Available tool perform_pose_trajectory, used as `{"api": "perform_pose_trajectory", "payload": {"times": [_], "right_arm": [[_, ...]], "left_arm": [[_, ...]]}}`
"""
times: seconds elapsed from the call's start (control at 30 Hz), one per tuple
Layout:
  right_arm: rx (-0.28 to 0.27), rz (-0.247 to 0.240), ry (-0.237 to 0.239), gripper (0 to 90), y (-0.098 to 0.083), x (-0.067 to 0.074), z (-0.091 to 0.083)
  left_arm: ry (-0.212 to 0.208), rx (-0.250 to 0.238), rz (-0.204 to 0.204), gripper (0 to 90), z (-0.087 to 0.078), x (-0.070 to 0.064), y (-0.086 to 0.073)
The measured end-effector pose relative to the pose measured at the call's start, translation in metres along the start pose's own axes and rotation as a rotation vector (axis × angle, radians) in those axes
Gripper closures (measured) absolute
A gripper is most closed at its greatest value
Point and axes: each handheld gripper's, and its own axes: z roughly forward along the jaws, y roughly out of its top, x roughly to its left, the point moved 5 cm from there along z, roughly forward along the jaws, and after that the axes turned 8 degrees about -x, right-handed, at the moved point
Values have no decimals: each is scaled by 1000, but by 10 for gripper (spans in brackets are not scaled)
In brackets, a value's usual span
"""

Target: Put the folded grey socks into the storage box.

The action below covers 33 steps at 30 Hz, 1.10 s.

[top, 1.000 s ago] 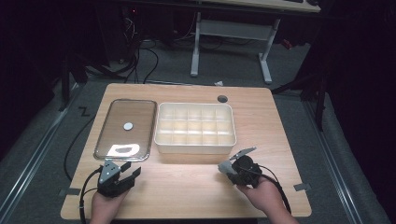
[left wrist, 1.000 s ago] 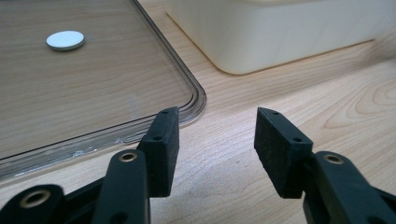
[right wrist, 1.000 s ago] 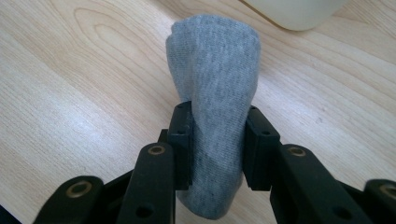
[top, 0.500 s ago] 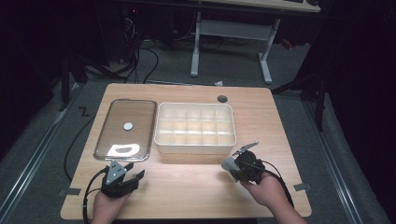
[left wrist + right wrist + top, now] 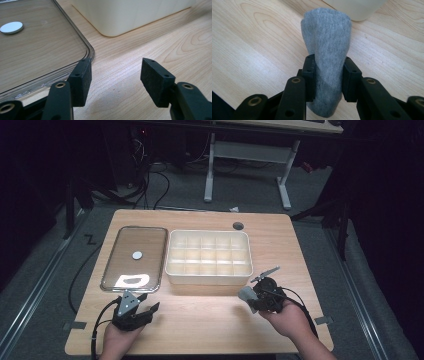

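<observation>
Right claw [image 5: 251, 296] clamped on a grey sock [image 5: 327, 50] low right of centre, long axis aimed at the divided box [image 5: 209, 276] just above; left claw [image 5: 145, 304] just opening, empty.

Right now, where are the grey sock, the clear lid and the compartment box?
grey sock [image 5: 327, 42]: right gripper view, on its knitted upper end above the gripper pads.
clear lid [image 5: 125, 265]: high view, on its flat panel.
compartment box [image 5: 209, 278]: high view, on its near outer wall.
</observation>
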Motion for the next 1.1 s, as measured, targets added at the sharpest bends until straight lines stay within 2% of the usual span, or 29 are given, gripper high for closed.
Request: {"api": "perform_pose_trajectory", "payload": {"times": [0.37, 0.5, 0.53, 0.63, 0.67, 1.1], "right_arm": [[9, -31, 4, 694, 16, 0, -15], [2, -38, 8, 694, 25, -3, -20], [2, -14, 8, 694, 26, -2, -21], [-2, -32, 14, 694, 32, -6, -22], [2, -19, 16, 694, 34, -6, -23], [7, 1, 12, 695, 65, -21, -16]], "left_arm": [[-11, 8, -20, 425, -3, 0, -2], [-16, -11, -32, 421, -4, 0, 1], [-22, -11, -28, 417, -4, -1, 2], [-26, -8, -23, 412, -4, -2, 1], [-26, -9, -25, 412, -4, -2, 1], [-28, -4, -34, 414, -4, 0, -2]]}}
